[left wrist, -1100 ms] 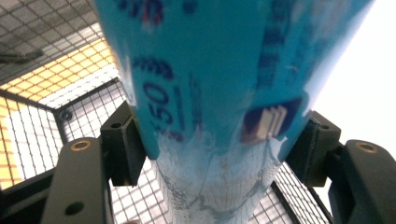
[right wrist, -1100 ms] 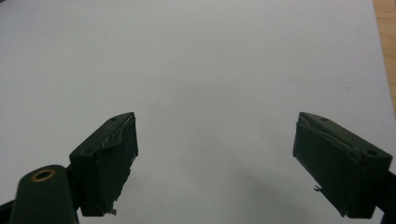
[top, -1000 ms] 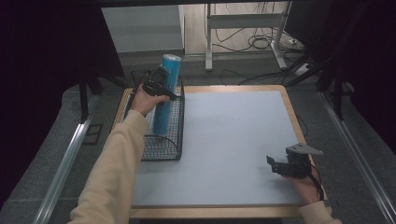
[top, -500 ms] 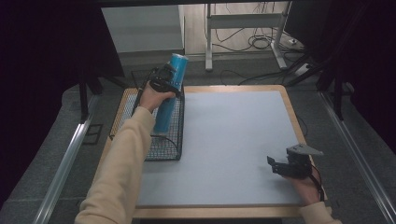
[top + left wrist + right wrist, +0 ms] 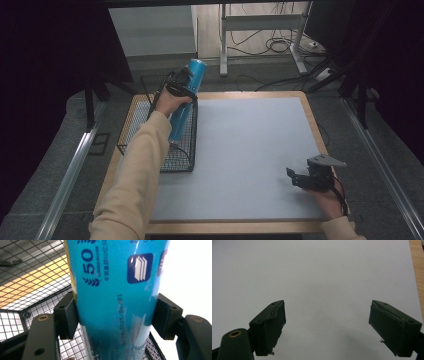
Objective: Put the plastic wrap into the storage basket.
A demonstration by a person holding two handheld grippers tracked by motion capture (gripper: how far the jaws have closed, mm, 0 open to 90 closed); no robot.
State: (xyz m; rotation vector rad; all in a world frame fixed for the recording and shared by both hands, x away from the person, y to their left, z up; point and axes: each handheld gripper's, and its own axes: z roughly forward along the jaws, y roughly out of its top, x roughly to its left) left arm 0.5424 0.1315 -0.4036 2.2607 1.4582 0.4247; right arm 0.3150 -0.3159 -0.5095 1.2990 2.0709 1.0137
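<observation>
A tall blue tube (image 5: pixel 186 97) with printed labels leans over the black wire basket (image 5: pixel 150 150) at the table's left side, its top tilted toward the far right. My left gripper (image 5: pixel 181 87) is shut on the blue tube (image 5: pixel 113 297), both pads pressed against its sides, the lower end down inside the basket. At the near right of the table my right gripper (image 5: pixel 300 179) rests low over the white mat, held by a hand. In the right gripper view, its jaws (image 5: pixel 327 327) stand wide open with nothing between them.
A white mat (image 5: pixel 250 150) covers the wooden table (image 5: pixel 312 120). Beyond the far edge stand a metal frame (image 5: pixel 260 22) and loose cables on the floor. Metal rails run along both sides of the table.
My left hand has carried the tube a little to the right and lower, and the tube now leans more, top toward the far right. The right gripper has stayed where it was.
</observation>
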